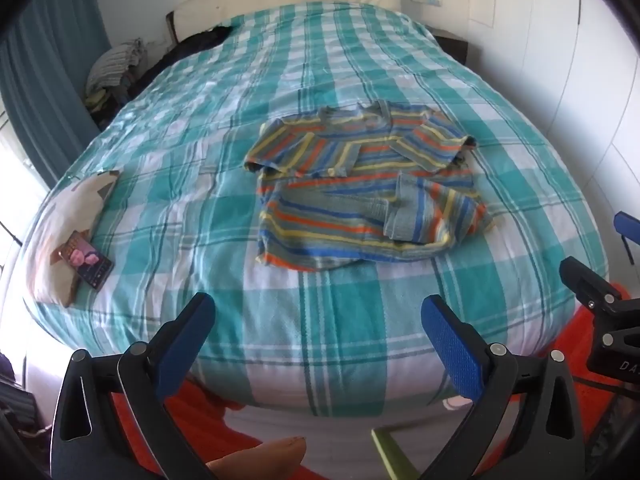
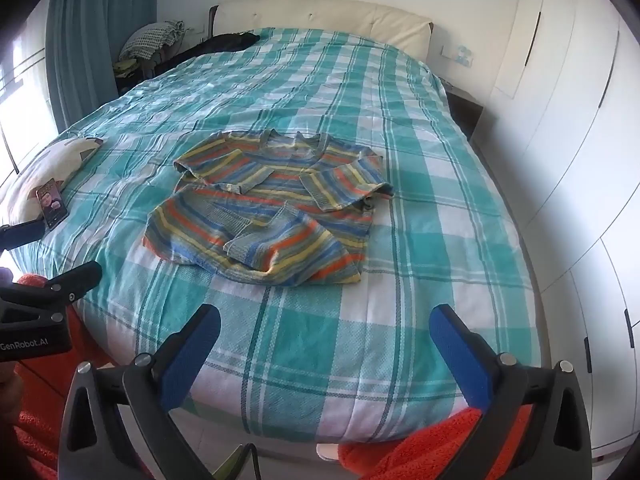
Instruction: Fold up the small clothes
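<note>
The sweater (image 1: pixel 360 188) lies on the bed (image 1: pixel 320 340), midway across, sleeves folded over its body. Left of the sweater, at the bed's edge, a phone (image 1: pixel 90 266) leans on a cushion (image 1: pixel 60 224)

My left wrist camera looks from the foot of the bed (image 1: pixel 320 344), angled down along its length toward the headboard (image 1: pixel 288 4), with the striped shirt (image 1: pixel 360 184) right of centre. My right one sits just beside it, aimed likewise, so the same shirt (image 2: pixel 264 208) falls left of centre. Both share the bed, shirt and phone (image 1: pixel 90 266).
</note>
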{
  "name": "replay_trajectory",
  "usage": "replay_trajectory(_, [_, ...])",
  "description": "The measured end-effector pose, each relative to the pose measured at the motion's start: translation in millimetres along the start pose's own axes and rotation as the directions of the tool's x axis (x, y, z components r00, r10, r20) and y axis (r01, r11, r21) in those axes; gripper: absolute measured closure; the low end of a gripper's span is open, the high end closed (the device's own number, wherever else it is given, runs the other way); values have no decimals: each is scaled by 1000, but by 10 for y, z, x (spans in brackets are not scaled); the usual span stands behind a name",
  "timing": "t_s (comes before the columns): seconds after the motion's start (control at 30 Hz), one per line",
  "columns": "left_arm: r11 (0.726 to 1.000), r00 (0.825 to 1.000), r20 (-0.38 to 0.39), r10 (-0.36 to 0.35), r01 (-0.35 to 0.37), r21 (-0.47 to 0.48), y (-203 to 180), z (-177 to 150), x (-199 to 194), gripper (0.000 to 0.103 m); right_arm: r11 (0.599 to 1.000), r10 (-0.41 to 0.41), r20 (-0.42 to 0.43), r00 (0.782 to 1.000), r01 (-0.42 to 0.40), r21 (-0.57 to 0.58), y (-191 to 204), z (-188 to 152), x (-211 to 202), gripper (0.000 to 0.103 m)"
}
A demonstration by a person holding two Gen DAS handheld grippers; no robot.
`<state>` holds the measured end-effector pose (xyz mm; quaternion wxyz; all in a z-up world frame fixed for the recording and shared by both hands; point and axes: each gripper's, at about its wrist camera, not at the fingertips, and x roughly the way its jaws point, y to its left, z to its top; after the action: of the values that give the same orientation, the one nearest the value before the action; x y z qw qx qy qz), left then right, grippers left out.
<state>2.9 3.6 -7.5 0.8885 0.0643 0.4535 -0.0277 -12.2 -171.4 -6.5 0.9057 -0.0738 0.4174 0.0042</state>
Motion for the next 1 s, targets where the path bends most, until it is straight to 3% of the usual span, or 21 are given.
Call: replay_trajectory(1.0, [997,998,-6,56,-56,49,-85,-15,56,0,1000,17,-33,999,-16,4,30,-55,116,0])
